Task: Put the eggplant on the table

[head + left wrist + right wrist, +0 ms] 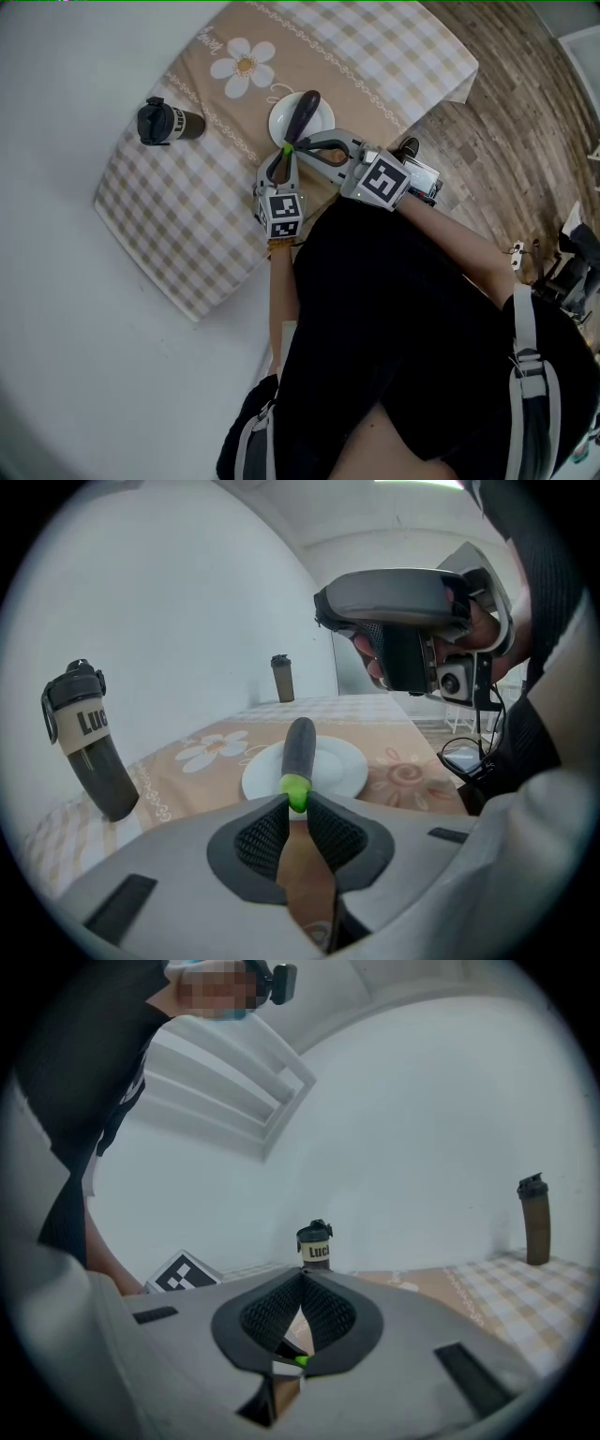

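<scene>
While eggplant (304,113) overlies plate (324,122), bottle (170,123) well apart

Head cam steep down over table (187,216); gripper cams low, close along jaws (bottle (169,123) in all 3)

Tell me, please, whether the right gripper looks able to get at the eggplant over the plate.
Probably yes. The left gripper pinches only the green stem end, so the rest of the eggplant is bare over the plate, beside the right gripper, whose jaws are together and would need opening.
</scene>
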Demonstrator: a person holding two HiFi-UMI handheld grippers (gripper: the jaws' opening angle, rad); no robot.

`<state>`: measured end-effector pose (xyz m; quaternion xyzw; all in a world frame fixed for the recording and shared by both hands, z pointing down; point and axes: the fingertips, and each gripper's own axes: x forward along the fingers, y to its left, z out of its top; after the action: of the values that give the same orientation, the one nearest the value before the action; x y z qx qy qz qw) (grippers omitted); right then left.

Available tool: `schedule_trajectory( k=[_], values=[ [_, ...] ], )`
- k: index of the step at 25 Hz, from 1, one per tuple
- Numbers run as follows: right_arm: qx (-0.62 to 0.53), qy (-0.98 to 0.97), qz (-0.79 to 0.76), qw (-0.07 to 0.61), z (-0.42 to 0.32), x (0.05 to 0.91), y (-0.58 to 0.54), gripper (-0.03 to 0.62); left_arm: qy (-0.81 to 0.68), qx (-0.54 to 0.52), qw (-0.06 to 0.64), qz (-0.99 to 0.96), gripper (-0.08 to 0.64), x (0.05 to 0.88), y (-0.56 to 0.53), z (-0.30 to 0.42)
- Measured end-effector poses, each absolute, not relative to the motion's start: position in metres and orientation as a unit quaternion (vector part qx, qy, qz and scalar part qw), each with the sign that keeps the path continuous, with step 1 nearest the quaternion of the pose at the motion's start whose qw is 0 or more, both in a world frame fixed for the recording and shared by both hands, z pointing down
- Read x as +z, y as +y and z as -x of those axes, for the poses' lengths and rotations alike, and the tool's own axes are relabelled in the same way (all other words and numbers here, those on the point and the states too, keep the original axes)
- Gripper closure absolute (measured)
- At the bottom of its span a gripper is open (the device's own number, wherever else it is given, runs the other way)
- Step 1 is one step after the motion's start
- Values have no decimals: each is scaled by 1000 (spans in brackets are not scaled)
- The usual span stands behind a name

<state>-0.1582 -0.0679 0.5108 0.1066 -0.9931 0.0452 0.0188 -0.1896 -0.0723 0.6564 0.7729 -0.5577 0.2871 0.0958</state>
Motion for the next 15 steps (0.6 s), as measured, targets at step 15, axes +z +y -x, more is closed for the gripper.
schedule_trajectory(
  k=[15],
  values=[
    [49, -993, -104, 18, 160, 511, -66, 586, -569, 287, 86, -765, 485, 654, -72, 193]
  ],
)
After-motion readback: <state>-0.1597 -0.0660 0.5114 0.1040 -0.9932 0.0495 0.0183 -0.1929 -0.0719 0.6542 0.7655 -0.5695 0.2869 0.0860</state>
